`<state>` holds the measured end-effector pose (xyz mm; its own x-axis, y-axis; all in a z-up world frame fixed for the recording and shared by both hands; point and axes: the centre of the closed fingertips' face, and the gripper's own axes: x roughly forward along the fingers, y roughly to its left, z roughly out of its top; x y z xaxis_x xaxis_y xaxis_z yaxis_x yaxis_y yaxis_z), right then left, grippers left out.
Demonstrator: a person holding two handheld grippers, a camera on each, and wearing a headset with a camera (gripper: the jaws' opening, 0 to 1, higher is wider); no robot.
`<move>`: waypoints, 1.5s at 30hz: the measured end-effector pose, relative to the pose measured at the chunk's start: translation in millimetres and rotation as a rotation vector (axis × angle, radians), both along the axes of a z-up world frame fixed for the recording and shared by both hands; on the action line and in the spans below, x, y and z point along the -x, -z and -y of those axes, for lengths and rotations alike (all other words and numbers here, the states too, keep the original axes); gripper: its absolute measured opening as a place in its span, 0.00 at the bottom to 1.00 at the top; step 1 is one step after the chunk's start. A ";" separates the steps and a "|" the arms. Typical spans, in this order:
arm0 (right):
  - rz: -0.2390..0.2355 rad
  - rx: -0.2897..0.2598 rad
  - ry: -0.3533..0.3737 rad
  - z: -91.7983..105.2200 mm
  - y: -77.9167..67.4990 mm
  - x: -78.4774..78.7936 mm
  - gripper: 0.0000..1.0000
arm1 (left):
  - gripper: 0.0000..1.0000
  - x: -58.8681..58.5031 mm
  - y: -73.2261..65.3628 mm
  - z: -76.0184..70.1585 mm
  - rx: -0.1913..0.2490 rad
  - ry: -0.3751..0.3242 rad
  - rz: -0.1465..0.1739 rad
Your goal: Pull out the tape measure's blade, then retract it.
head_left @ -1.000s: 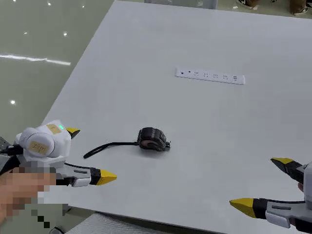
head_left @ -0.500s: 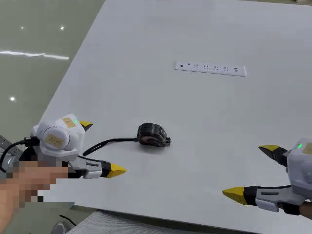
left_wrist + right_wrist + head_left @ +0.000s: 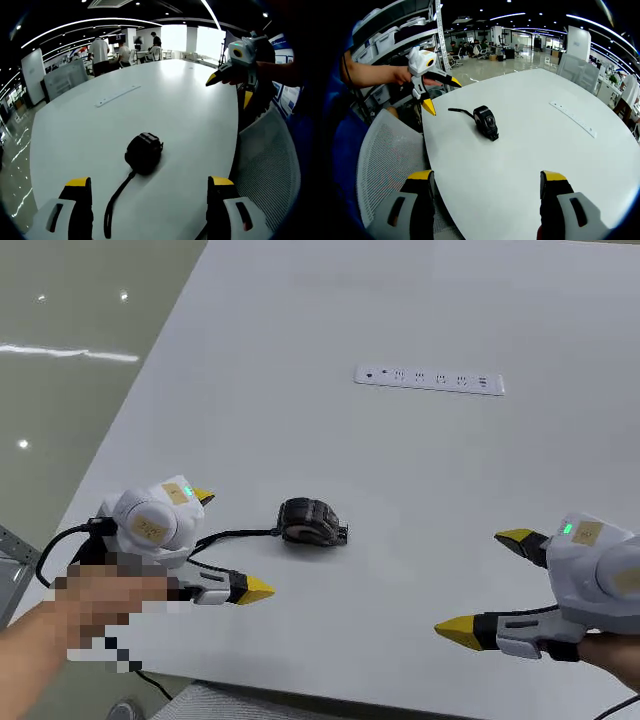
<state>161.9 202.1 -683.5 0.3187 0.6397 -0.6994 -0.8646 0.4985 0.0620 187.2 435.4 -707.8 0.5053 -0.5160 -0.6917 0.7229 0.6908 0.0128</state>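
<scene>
Two grippers in play, neither touching anything.

Head view: the black, rounded plastic tape measure (image 3: 312, 521) lies on the broad white table (image 3: 400, 300), near its front edge. Its thin black wrist strap (image 3: 235, 535) trails off towards the left gripper (image 3: 230, 542). That gripper hovers just beside the strap end, with its yellow-tipped jaws spread and empty. The right gripper (image 3: 484, 582) sits well apart on the other side, jaws likewise parted with nothing between them. A long white power strip (image 3: 430, 380) lies farther back on the table.

Left gripper view: the tape measure (image 3: 144, 152) rests ahead, between the lines of the two open jaws but beyond their tips. The strap curls back towards us. The right gripper (image 3: 229, 90) shows in the air at upper right.

Right gripper view: the tape measure (image 3: 486, 121) is ahead and clear of the spread jaws. The left gripper (image 3: 442, 95) hangs beyond it, by the strap.

No blade shows outside the case. We judge this to be the approach, before the pull-out has begun. The next move probably calls for one gripper to steady the case while the other pinches the small hook at the mouth. The hook is too small here to make out clearly.
</scene>
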 end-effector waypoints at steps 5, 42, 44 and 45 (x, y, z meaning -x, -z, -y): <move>0.000 0.000 -0.022 -8.7 5.6 -7.8 0.83 | 0.90 -7.0 2.8 8.8 -0.005 0.028 0.007; 0.033 0.044 -0.310 -80.3 67.7 -49.4 0.64 | 0.78 -54.5 36.4 50.1 -0.052 0.187 0.007; 0.039 0.048 -0.331 -83.1 73.3 -51.4 0.62 | 0.78 -55.7 39.6 52.4 -0.063 0.203 0.006; 0.039 0.048 -0.333 -84.3 75.3 -52.6 0.61 | 0.78 -56.0 40.7 53.3 -0.066 0.209 0.005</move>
